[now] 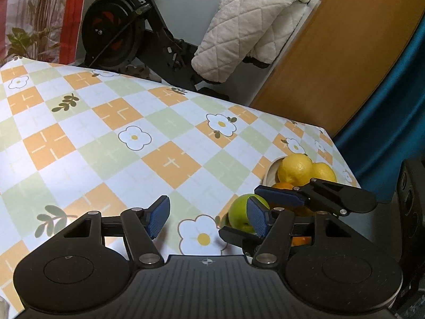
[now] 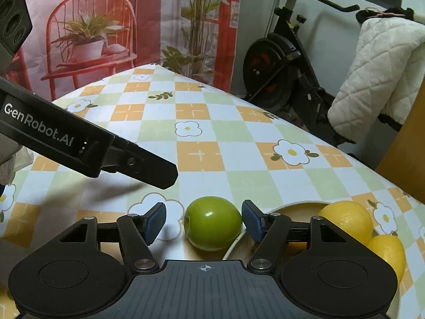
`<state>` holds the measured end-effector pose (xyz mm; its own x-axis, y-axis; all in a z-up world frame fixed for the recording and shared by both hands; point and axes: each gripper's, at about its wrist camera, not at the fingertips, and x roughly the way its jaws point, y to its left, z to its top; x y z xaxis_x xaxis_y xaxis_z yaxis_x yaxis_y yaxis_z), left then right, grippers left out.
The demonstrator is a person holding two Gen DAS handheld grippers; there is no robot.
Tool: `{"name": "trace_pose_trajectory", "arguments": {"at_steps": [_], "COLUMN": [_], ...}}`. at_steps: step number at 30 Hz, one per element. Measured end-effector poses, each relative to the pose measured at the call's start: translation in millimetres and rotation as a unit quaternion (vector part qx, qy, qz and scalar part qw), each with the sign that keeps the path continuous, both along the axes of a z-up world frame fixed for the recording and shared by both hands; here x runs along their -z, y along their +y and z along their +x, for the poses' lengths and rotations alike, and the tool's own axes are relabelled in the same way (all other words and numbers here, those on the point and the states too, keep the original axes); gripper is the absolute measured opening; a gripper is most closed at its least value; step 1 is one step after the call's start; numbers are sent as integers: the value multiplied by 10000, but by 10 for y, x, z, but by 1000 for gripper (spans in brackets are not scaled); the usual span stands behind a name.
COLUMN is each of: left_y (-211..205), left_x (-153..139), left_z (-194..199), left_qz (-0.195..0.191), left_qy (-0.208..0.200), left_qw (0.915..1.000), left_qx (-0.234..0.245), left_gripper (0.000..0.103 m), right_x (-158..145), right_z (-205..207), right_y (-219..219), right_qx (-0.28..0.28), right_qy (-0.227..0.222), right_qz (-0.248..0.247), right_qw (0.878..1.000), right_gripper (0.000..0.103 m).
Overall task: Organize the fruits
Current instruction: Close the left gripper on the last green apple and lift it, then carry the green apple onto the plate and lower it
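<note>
Green and glossy, the apple (image 2: pixel 213 222) lies on the chequered desk (image 2: pixel 202 133), just beside the rim of the pale bowl (image 2: pixel 300 207) that already holds two lemons (image 2: pixel 348 219) and something orange underneath. The right gripper (image 2: pixel 205 222) has the apple between its blue fingers (image 2: pixel 155 222) — one pad sits close against the fruit, the other stands clear of it, so the fingers are open and nothing is held. The left gripper (image 1: pixel 209 216) hovers nearby over bare cloth, its fingers (image 1: pixel 159 216) likewise parted and empty. The step in hand looks like the approach to a grasp on the last loose fruit. The next move calls for closing evenly on the apple's round flanks, then a lift over the rim — gently, since the smooth skin may slip sideways.
</note>
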<state>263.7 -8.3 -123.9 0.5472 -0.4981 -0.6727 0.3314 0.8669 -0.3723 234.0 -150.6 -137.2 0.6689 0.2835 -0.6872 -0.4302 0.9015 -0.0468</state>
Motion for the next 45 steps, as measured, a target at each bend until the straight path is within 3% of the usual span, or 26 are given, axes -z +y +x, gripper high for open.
{"name": "trace_pose_trajectory", "arguments": {"at_steps": [7, 13, 22, 25, 45], "left_y": [-67, -190, -184, -171, -299], "left_x": [62, 147, 299, 312, -3], "left_z": [-35, -96, -226, -265, -800], "left_qz": [-96, -104, -171, -346, -139], "left_qy": [152, 336, 566, 557, 239], "left_qw": [9996, 9978, 9966, 9963, 9985], "left_qx": [207, 564, 568, 562, 469], "left_gripper": [66, 66, 61, 49, 49], "right_x": [29, 111, 173, 175, -69], "right_z": [-135, -268, -402, -434, -914], "right_y": [5, 22, 45, 35, -77], "right_qx": [-14, -109, -70, -25, 200], "right_qy": [127, 281, 374, 369, 212], "right_qz": [230, 321, 451, 528, 901], "right_qw": [9997, 9990, 9983, 9979, 9955], "right_gripper": [60, 52, 45, 43, 43]}}
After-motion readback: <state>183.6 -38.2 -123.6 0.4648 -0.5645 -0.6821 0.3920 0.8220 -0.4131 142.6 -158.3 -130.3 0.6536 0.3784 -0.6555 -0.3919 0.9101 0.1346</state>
